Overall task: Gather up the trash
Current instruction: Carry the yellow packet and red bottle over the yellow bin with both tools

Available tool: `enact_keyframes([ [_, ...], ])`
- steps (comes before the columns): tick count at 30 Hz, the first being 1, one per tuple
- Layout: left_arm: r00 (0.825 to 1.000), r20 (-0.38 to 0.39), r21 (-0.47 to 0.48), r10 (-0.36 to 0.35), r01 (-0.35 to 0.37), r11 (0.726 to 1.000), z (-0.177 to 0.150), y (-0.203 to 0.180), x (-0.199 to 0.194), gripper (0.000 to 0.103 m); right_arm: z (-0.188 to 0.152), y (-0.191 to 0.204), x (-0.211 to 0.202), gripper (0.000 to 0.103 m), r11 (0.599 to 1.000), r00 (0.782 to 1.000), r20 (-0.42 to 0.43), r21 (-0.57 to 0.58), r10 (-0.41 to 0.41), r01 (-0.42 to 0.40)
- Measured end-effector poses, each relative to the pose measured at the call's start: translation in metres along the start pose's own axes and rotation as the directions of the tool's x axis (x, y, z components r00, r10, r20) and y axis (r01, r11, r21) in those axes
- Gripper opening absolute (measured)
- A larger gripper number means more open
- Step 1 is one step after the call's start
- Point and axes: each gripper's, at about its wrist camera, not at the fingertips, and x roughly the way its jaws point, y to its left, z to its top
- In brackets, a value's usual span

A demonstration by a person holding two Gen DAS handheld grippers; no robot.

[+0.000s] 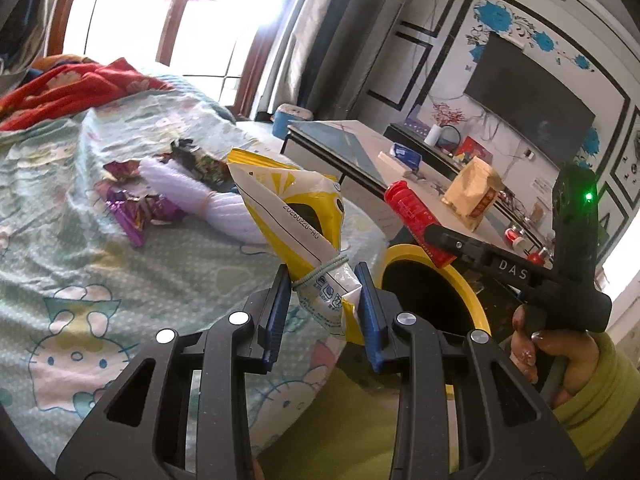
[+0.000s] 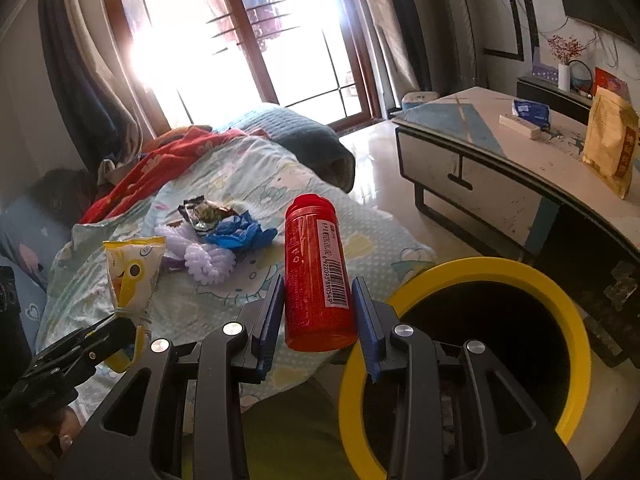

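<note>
One red bottle [image 2: 318, 280], one yellow bin [image 2: 488, 266]

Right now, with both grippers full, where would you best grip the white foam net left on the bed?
Grip the white foam net at its pinched waist, where a band cinches it narrow. Come from above, fingers straddling the waist; the flared ends look too wide and springy.

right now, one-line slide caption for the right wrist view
Right tool grips a red bottle beside the yellow-rimmed bin, with wrappers left on the bed.
</note>
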Motion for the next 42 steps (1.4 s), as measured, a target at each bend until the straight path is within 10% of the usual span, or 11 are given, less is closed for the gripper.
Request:
enact_keyframes([
  [42,0.975,-0.190,0.298,-0.111,0.165,0.940,-0.035,-0.117,0.066,0.026,-0.034,-0.119,-0.062,0.033,0.960,0.985,0.038,0.233,-0.167,0.153],
])
